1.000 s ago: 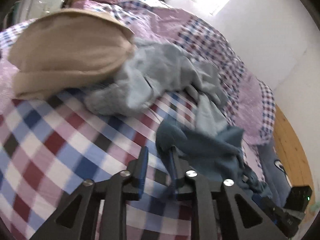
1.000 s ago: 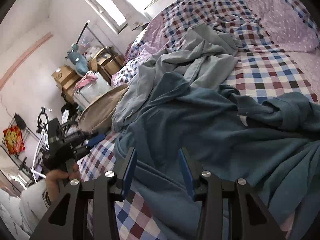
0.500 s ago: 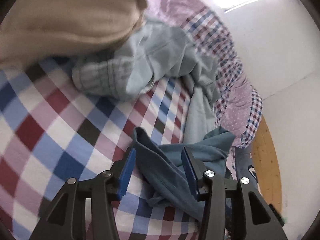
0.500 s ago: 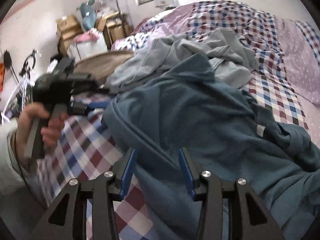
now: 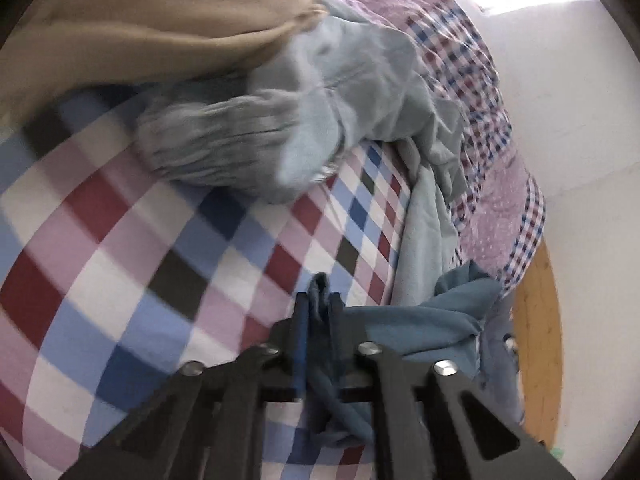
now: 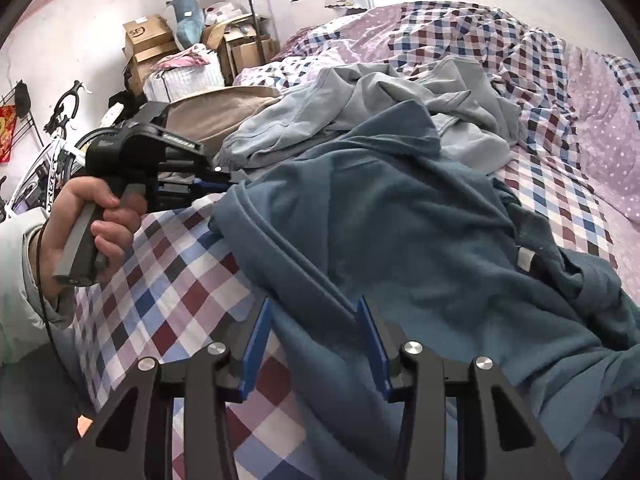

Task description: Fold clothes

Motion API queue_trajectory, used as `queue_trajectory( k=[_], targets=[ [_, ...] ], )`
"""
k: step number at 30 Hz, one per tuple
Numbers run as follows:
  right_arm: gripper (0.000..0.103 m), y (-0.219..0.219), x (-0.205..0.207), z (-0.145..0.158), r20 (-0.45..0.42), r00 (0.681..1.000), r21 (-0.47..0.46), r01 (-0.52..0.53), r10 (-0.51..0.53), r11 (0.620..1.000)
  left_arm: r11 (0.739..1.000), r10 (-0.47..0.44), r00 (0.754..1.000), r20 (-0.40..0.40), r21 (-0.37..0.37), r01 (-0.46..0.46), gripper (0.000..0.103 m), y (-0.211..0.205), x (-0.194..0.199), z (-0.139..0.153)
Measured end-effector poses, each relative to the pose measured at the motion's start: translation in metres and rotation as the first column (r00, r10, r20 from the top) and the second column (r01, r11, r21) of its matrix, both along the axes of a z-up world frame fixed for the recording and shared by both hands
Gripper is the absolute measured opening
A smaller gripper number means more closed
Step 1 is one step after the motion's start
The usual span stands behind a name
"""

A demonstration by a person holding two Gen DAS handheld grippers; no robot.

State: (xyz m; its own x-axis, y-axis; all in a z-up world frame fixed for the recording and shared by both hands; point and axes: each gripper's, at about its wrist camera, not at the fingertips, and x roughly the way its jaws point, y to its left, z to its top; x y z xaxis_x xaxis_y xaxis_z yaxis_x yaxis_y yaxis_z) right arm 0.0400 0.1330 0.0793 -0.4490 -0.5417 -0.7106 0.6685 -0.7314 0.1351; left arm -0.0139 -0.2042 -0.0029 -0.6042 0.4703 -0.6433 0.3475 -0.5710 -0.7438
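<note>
A dark teal sweatshirt (image 6: 404,232) lies spread and rumpled on the checked bed. My left gripper (image 5: 320,304) is shut on a corner of the teal sweatshirt (image 5: 424,328); in the right wrist view it (image 6: 216,184) pinches the garment's left corner. My right gripper (image 6: 314,316) is open, its blue pads astride the sweatshirt's ribbed hem. A light grey-blue garment (image 6: 360,108) lies crumpled behind the sweatshirt and also shows in the left wrist view (image 5: 304,120).
A tan garment (image 5: 152,20) lies on the bed beside the grey one. The checked bedsheet (image 6: 172,280) covers the bed, with a lilac duvet (image 6: 592,120) at the far side. Cardboard boxes (image 6: 148,40) and a bicycle (image 6: 56,140) stand beyond the bed.
My left gripper has closed on the teal sweatshirt's corner. My right gripper has moved down over the hem and stays open.
</note>
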Motion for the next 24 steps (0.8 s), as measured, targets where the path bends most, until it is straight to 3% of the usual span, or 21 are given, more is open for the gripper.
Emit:
queue_trajectory(
  k=[7,16,18,20,24],
  targets=[
    [0.049,-0.006,-0.004,-0.007,-0.035,0.999,0.051,0.028,-0.026,0.998,1.000,0.006,0.995,-0.095,-0.002,-0.007,0.004,-0.008,0.009,0.017],
    [0.050,-0.019,-0.001,-0.021,-0.039,0.999,0.112,-0.001,0.005,0.994,0.999,0.054,0.968,-0.244,0.022,-0.050,0.003,-0.028,0.033,0.049],
    [0.040,-0.022,0.007,-0.016,-0.074,0.997,0.125,-0.004,0.013,0.992,0.998,0.056,0.964,-0.258,0.034,-0.049,0.003,-0.030,0.037,0.052],
    [0.012,-0.026,0.020,-0.008,-0.119,0.993,0.146,-0.001,0.018,0.989,0.998,0.063,0.962,-0.267,0.044,-0.053,0.003,-0.032,0.041,0.054],
    [0.003,-0.036,0.058,0.002,-0.167,0.983,0.199,-0.046,0.080,0.979,0.996,0.080,0.958,-0.276,0.061,-0.065,0.003,-0.033,0.051,0.057]
  ],
)
